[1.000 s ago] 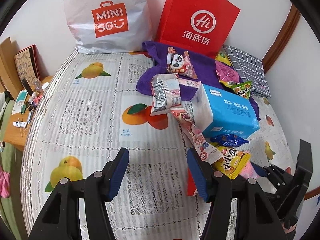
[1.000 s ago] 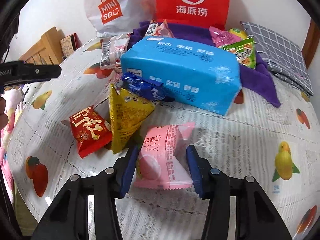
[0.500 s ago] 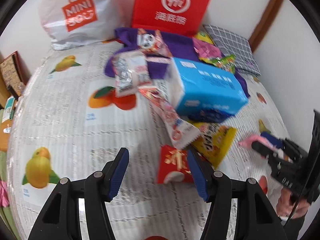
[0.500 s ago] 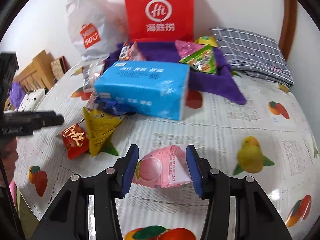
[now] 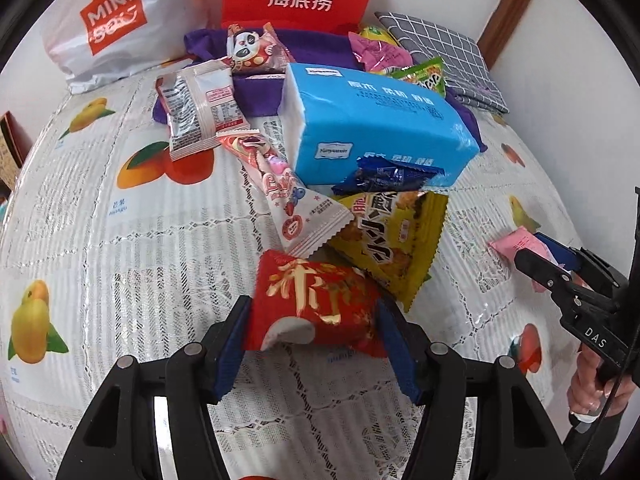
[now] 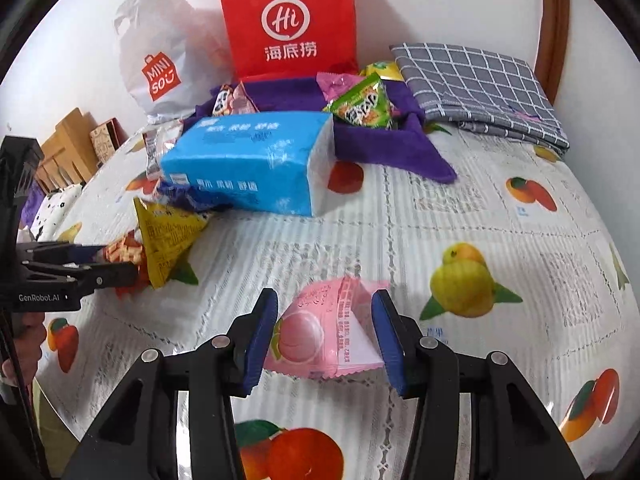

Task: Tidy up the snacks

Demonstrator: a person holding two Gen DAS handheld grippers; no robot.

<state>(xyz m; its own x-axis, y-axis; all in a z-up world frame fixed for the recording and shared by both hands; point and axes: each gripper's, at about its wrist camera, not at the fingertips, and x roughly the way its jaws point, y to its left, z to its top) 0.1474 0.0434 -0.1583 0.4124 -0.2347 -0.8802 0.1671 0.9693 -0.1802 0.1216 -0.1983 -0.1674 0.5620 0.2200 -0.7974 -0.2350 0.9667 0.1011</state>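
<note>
Red foil, puffy and stamped with gold characters: the red packet lies on the counter between the jaws of the left gripper, which are opening; its sides sit right at the blue pads, and I cannot tell whether they touch. In the right wrist view, the right gripper has its jaws closed on the pink packet, a glossy pillow pouch with a peach print and crimped ends.

At 1 o'clock from the red packet, touching it, lies a crinkled yellow packet. At 12 o'clock a long white packet with a zigzag edge overlaps both. Beyond them a dark blue wrapper leans on the blocky blue tissue pack, which walls off the far side.

Behind it a purple cloth carries a green packet. A red paper bag stands at 12 o'clock against the wall, a white plastic bag at 11 and a folded grey checked cloth at 1.

The lace-patterned, fruit-printed tablecloth lies bare from 1 to 4 o'clock of the pink packet, out to the rounded edge.
</note>
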